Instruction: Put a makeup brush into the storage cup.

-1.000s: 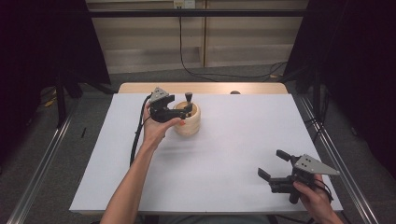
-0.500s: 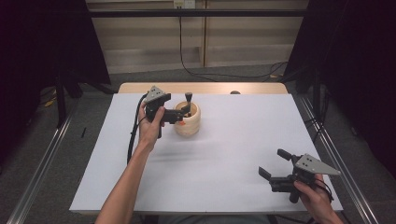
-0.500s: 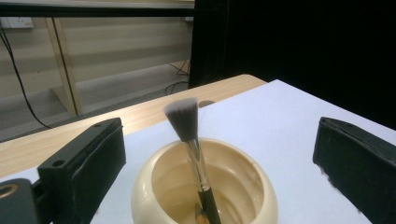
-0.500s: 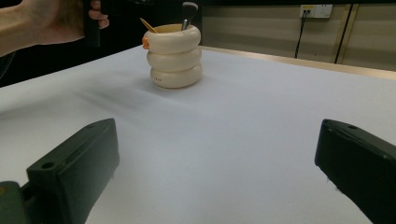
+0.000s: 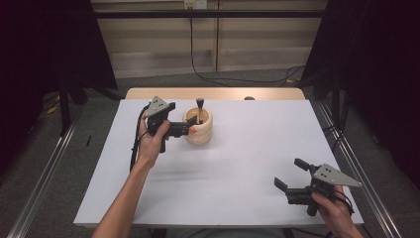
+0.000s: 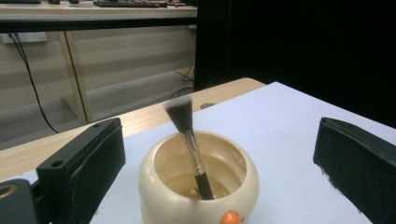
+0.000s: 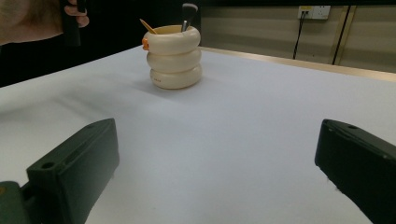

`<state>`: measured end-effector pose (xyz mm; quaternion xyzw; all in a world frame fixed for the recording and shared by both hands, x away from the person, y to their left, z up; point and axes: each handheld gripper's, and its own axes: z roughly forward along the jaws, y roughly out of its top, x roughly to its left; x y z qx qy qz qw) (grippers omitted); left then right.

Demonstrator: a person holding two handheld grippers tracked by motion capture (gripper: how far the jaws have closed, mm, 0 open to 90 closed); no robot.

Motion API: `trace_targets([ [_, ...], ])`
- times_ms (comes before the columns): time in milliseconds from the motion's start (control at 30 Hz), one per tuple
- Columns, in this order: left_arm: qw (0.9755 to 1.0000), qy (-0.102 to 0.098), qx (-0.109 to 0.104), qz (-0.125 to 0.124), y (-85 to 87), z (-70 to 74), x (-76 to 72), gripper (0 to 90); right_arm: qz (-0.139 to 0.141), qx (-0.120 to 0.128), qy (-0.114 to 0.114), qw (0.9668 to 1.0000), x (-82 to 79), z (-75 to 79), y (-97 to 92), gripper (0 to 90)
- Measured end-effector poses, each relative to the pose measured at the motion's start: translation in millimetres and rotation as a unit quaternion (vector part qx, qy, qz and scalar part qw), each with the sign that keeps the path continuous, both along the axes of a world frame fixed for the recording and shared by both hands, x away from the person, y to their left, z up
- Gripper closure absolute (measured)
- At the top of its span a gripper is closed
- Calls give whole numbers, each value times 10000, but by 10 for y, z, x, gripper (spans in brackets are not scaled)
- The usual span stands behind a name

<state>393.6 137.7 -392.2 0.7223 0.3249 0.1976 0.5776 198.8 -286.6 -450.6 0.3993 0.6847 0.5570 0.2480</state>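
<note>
1. While the left gripper [image 5: 190, 130] hangs just beside the pot [image 5: 198, 127] with jaws spread and holding nothing, the step looks like gripping the pot; it should go in level, one jaw per side.
2. Its brush [image 6: 189, 142] leans above the rim, so the jaws should keep low.
3. Well apart from the pot, the right gripper [image 5: 292, 177] gapes empty.
4. Bare table [image 5: 247, 163] surrounds the pot, except its nearby far edge.

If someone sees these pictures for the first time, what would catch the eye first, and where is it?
Probably the cream, ring-stacked ceramic holder toward the far side of the white table, with a black-handled makeup brush standing in it. The left hand-held gripper is open right beside it, while the right hand-held gripper, also open, is near the table's front right corner.
</note>
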Motion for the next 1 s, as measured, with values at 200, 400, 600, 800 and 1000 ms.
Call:
trace_targets([
  [200, 9999, -68, 120, 18, 94, -37, -149, 26, -4, 29, -7, 10000, -8, 4, -6, 0],
  [400, 9999, -80, 116, -5, 158, -47, -255, 28, -13, 14, -3, 10000, 0, 0, -2, 0],
  [600, 9995, -217, 209, -16, 175, -18, -368, 30, -21, 4, 1, 10000, -1, -1, -3, 0],
  [800, 9997, -193, 153, 8, 220, -66, -478, 26, -15, -2, 0, 10000, -18, 0, -10, 0],
  [1000, 9997, -196, 92, 117, 320, -134, -584, 24, -38, -3, -29, 10000, -25, 1, -19, 0],
])
